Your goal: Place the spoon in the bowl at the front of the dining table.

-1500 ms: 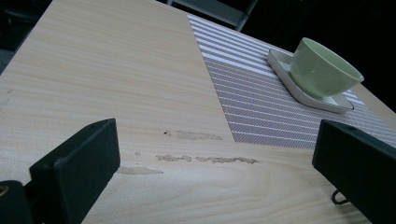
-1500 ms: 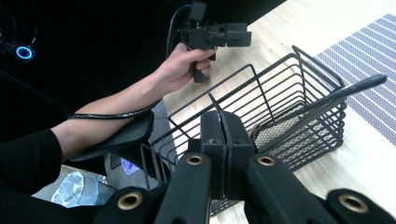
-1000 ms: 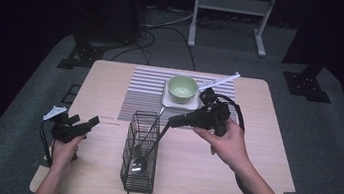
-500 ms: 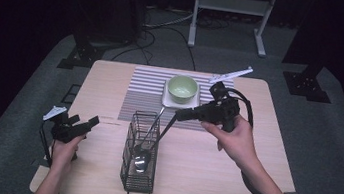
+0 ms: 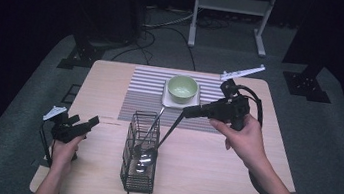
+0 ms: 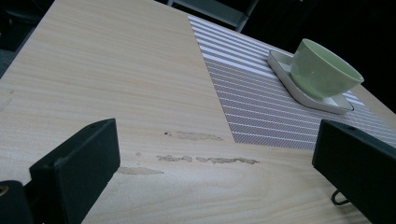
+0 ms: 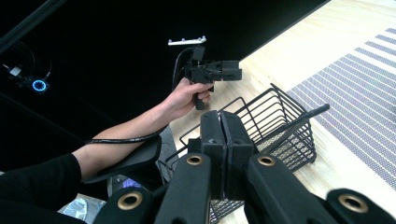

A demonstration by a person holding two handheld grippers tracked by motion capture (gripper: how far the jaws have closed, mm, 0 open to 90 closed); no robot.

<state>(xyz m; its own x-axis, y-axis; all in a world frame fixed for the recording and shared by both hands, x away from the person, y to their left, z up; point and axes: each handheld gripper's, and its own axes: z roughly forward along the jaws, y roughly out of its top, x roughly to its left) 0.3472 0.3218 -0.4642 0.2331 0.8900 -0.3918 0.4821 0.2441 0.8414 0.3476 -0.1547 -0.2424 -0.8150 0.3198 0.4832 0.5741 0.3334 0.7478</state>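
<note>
At the near left edge of the wooden table (image 5: 209,182), I am holding my left gripper (image 5: 87,123) low with its jaws spread wide, nothing between them; in the left gripper view they are framing bare, pale wood marked with a few scuffs. Just ahead, near the middle of the table, the black wire basket (image 5: 141,156) is standing upright with a spoon (image 5: 145,153) leaning inside it, handle pointing up and away. Over to the right, my right gripper (image 5: 189,112) is hovering above the table, jaws clenched on the top of a dark utensil (image 5: 169,130) that is slanting down to the basket's rim; from the right gripper view the jaws are sitting pressed together above the basket's wires. Farther off, a striped placemat (image 5: 145,91) is lying flat across the far half of the table, and on it a green bowl (image 5: 182,88) is resting on a white square plate (image 5: 169,100). Beyond the far edge, grey carpet (image 5: 166,46) is stretching into a dark room with a metal stand (image 5: 232,6) and loose cables.
</note>
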